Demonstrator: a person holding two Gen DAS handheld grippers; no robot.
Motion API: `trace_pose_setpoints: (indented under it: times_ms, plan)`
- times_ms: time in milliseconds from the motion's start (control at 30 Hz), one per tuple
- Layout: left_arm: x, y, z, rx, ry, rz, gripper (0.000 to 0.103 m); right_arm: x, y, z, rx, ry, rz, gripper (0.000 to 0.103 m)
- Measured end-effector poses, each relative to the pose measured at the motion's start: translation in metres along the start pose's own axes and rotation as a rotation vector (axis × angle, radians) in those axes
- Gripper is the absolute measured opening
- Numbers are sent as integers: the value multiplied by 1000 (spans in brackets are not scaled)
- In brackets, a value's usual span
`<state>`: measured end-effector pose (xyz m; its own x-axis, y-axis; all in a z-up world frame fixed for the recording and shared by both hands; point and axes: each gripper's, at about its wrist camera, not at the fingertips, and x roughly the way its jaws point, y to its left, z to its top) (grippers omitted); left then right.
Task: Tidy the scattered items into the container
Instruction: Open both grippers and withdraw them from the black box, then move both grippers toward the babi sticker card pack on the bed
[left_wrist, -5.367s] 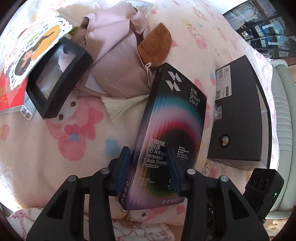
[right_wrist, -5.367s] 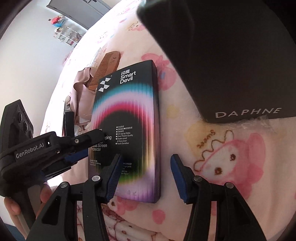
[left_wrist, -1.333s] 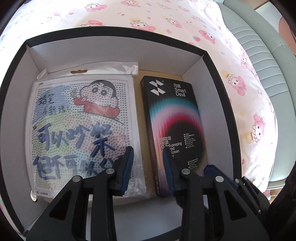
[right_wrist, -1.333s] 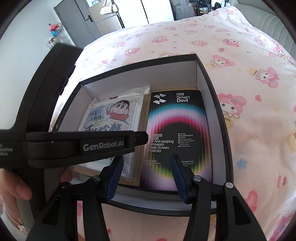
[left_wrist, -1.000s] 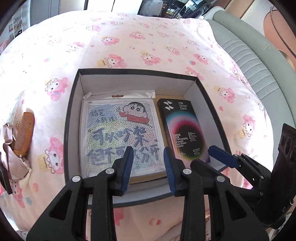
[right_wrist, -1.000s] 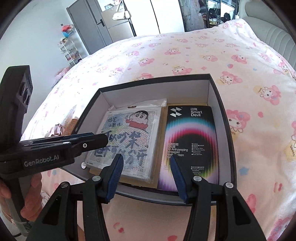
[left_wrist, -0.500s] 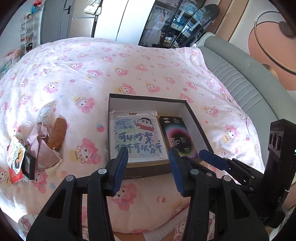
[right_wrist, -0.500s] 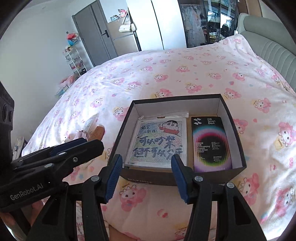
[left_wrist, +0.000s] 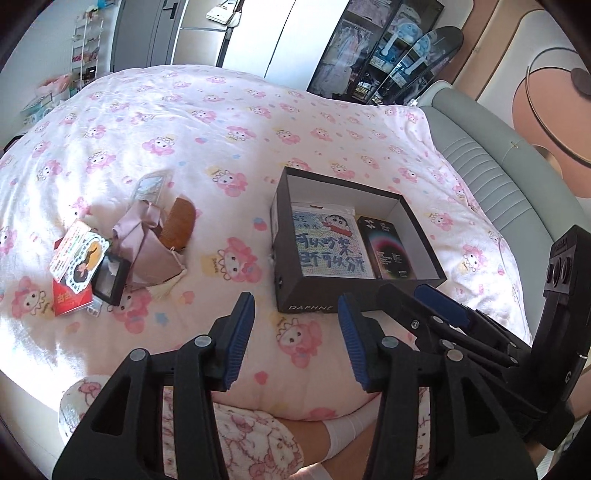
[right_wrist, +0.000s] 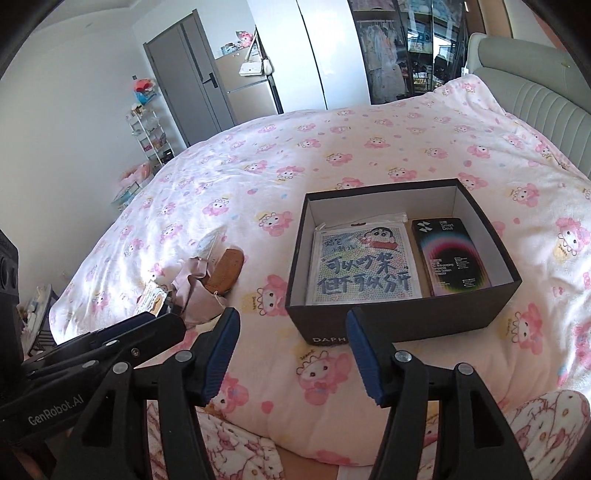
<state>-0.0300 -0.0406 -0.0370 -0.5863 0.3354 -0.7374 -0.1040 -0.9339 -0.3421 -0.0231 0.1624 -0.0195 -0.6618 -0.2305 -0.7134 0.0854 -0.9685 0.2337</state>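
Between-picks step. The left tool is open and empty; the right tool is empty, its jaws opening. The box on the bed holds the cartoon sheet and screen-protector pack. Next move, as judged: reach left to the comb, pouch and card pack beside it.

bright daylight floods both fisheye views; the bed glares near white to the left of the left tongs. the box casts a soft shadow inside itself ahead of the right tongs. edges bend strongly and darken to black corners; focus stays fairly sharp throughout.
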Motion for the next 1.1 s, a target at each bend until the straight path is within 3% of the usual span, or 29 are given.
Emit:
trace_pose_setpoints:
  times_ms: [433, 700, 933, 1100]
  plan:
    - [-31, 68, -19, -115, -54, 79, 48, 21, 70, -9, -126, 53, 67, 56]
    - [-51, 126, -26, -211, -91, 109, 48, 53, 123, -10, -165, 143, 190, 56]
    - [-46, 173, -38, -304, -77, 122, 48, 84, 154, -18, -209, 205, 244, 56]
    - [-26, 215, -46, -425, -34, 153, 48, 118, 152, -22, -192, 265, 219, 56]
